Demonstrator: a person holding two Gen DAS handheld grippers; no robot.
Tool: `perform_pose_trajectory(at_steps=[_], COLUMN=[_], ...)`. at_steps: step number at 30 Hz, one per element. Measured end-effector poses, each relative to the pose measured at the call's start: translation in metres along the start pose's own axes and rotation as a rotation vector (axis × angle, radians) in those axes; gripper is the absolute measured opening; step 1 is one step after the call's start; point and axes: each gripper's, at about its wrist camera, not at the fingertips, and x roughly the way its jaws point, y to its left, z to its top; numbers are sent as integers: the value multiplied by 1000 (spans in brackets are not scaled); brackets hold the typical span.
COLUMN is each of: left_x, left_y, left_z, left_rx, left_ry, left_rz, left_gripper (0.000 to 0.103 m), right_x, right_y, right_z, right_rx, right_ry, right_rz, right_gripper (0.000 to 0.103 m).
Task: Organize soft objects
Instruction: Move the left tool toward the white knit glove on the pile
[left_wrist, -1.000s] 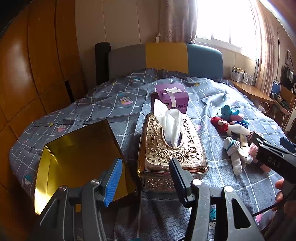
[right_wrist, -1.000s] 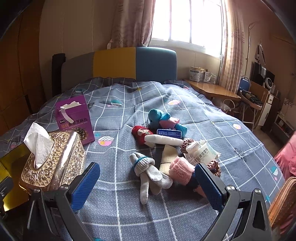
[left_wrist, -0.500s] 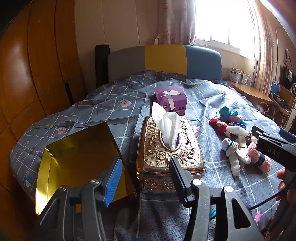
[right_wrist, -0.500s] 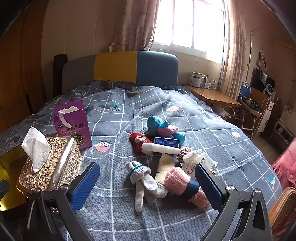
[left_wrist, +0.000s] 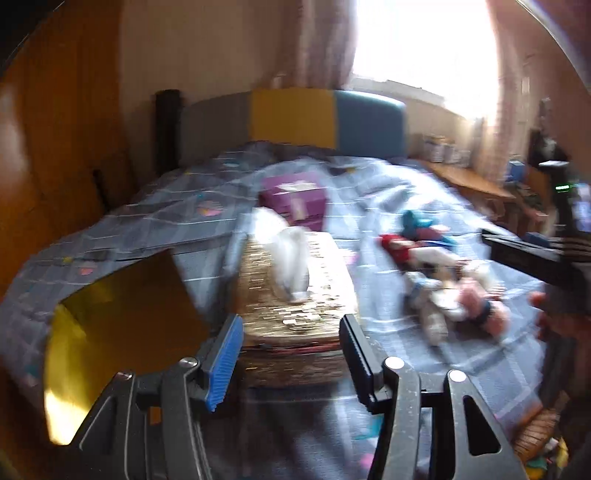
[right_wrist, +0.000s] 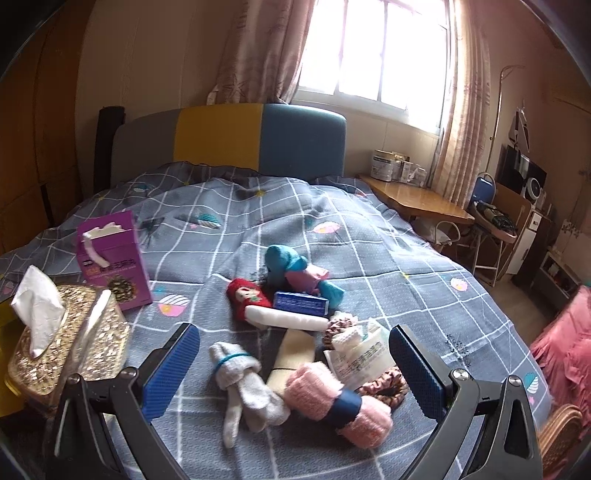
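Both grippers gape empty: left gripper (left_wrist: 291, 354) has just widened; right gripper (right_wrist: 291, 365) now frames the pink sock roll (right_wrist: 338, 404), likely first pick.

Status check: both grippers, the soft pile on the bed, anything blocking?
Left gripper open, just widened, nothing between fingers. Right gripper open, empty, facing sock pile. Small blue box and paper packet mixed into pile.

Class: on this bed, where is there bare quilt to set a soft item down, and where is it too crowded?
Free: the wide quilt between the headboard and the toy pile, and the strip between the gold tissue box and the grey sock bundle. Crowded: the pile around the pink sock roll and the red doll.
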Motion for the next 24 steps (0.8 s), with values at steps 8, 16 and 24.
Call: perform_pose_trajectory(at_steps=[8,16,24], left_x=[4,57,163], left_y=[-43,-94,-134], left_z=[20,50,48], left_rx=[119,87,30], left_ry=[13,176,382], left_rz=[-208,-381,-316], left_gripper=[65,82,67], right_x=[59,84,82], right_y=[-68,-129,-132], right_z=[3,-18,-20], right_rx=[121,413,465], right_ry=[105,212,208], right_rz=[-68,-45,10], right_gripper=[103,103,103])
